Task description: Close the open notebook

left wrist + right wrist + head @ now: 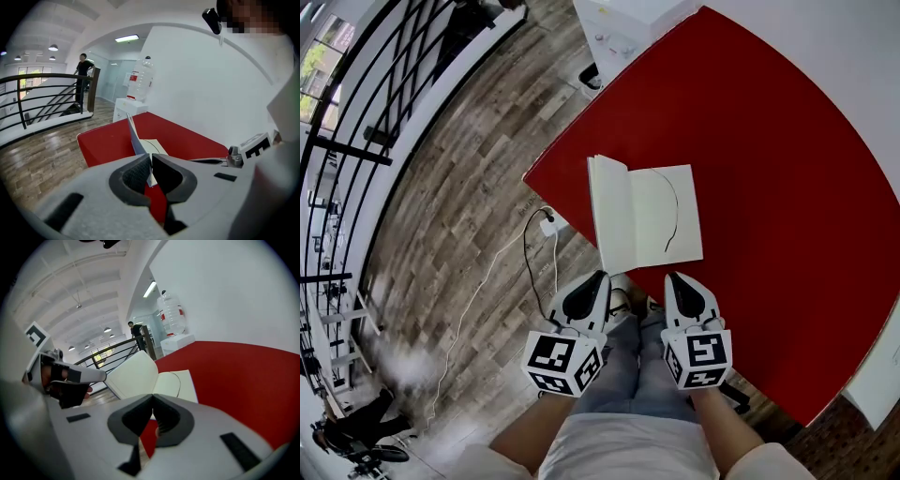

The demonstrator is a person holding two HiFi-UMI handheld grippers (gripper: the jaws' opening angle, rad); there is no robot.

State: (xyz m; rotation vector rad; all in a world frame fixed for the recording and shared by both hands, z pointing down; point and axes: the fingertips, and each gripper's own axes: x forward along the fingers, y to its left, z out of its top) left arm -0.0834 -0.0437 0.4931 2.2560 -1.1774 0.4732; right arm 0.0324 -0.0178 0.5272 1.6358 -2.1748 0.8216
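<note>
A white notebook (647,216) lies open near the front left corner of the red table (787,187), a thin dark ribbon curving over its right page. Its left half stands lifted off the table, nearly upright in the left gripper view (133,136) and tilted in the right gripper view (136,373). My left gripper (598,277) sits at the notebook's near left corner, and its pads (151,161) are shut on the lower edge of that lifted half. My right gripper (672,277) hovers just short of the right page's near edge, jaws shut (153,401) with nothing between them.
The table's left edge drops to a wooden floor where a white plug and cable (546,225) lie. A white cabinet (619,28) with a water bottle (140,77) stands past the table's far corner. A black railing (356,141) runs along the left. A person (84,65) stands far off.
</note>
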